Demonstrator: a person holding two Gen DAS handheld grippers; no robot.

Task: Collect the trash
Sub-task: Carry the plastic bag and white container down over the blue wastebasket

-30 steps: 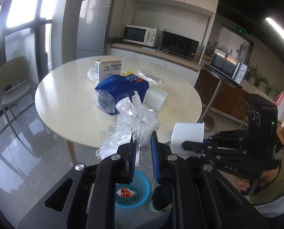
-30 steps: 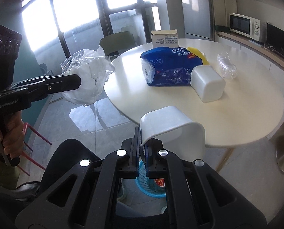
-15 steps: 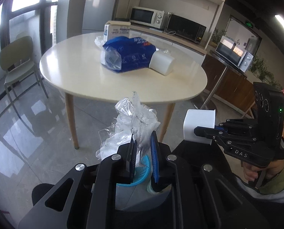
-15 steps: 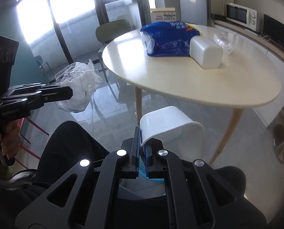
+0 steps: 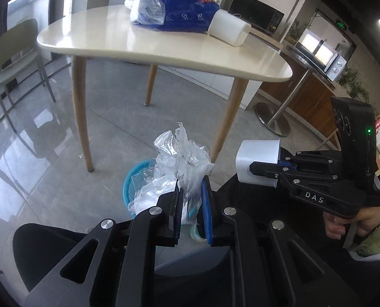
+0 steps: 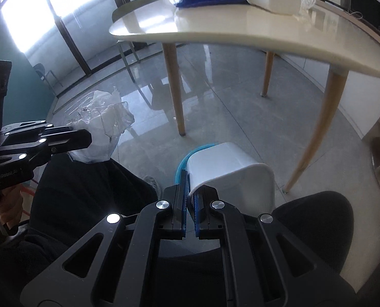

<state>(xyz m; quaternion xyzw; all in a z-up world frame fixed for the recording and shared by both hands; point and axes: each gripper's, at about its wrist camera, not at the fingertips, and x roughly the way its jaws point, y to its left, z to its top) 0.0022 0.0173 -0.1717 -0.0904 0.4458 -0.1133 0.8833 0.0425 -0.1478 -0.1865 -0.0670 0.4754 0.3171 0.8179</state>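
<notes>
The left gripper is clamped on a crumpled clear plastic wrapper, holding it right above the blue bin on the floor, apparently so that releasing it would drop it in. The right gripper pinches the thin wall of a white foam container, also low by the bin, likely queued for the same drop. Farther off, the round table bears a blue bag and a 2nd foam container, apparently more trash to collect.
</notes>
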